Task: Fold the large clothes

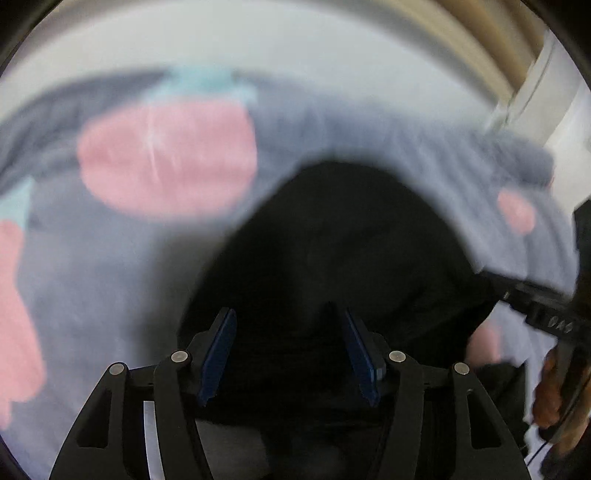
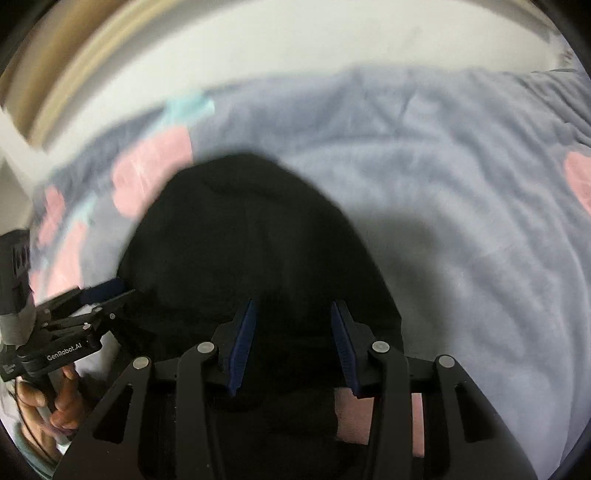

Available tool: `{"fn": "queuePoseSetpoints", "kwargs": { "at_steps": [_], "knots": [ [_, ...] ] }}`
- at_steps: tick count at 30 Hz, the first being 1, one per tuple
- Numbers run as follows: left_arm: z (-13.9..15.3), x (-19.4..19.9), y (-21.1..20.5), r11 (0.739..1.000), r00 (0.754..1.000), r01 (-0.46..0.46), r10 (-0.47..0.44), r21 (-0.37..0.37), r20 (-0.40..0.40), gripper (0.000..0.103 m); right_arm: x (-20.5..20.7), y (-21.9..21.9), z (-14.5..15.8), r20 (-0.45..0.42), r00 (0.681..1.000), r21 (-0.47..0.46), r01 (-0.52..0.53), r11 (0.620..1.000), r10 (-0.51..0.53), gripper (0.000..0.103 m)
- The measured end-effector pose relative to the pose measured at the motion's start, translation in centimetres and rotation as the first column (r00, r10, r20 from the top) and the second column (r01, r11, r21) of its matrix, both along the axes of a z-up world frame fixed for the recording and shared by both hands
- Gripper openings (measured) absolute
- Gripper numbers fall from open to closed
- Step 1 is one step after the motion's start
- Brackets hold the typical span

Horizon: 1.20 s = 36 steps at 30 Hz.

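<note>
Both wrist views look steeply down, close and somewhat blurred, sharing the black garment [image 1: 332, 258] on bedding [image 2: 461, 221].

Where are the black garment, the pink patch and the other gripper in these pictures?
Black garment [image 2: 251, 240]: right wrist view, middle of the dark cloth.
Pink patch [image 1: 166, 155]: left wrist view, centre of the big pink shape on the blue-grey blanket.
Left gripper [image 2: 101, 293]: right wrist view, between its fingertips at the garment's edge.

Grey-blue bedspread [image 2: 461, 192] with pink [image 1: 166, 158] and pale turquoise patches [image 1: 201, 79], wrinkled, white wall [image 2: 295, 44] behind, tan strip [image 1: 476, 33] above
</note>
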<state>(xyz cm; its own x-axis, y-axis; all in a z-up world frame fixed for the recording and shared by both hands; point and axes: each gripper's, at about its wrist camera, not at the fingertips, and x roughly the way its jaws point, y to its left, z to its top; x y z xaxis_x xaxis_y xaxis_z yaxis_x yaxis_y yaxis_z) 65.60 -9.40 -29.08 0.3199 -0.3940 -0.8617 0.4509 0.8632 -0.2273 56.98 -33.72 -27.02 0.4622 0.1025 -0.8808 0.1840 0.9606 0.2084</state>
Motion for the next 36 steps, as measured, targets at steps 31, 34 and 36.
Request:
{"fn": "queuePoseSetpoints", "kwargs": {
  "at_steps": [31,34,36],
  "knots": [
    [-3.0,0.9,7.2,0.991,0.990,-0.122,0.117,-0.056,-0.081,0.077,-2.1,-1.8,-4.8,-0.079,0.996,-0.049,-0.046,0.998,0.042,0.045],
    [-0.8,-0.2,8.6,0.985,0.990,-0.135,0.130,-0.112,-0.048,0.077,-2.8,-2.6,-3.3,-0.057,0.997,0.012,-0.042,0.999,0.042,0.046],
    [1.6,-0.3,9.3,0.985,0.991,-0.127,0.131,-0.120,0.026,0.077,-3.1,-3.5,-2.2,-0.022,0.999,0.048,-0.035,0.998,0.036,0.046]
  ]
}}
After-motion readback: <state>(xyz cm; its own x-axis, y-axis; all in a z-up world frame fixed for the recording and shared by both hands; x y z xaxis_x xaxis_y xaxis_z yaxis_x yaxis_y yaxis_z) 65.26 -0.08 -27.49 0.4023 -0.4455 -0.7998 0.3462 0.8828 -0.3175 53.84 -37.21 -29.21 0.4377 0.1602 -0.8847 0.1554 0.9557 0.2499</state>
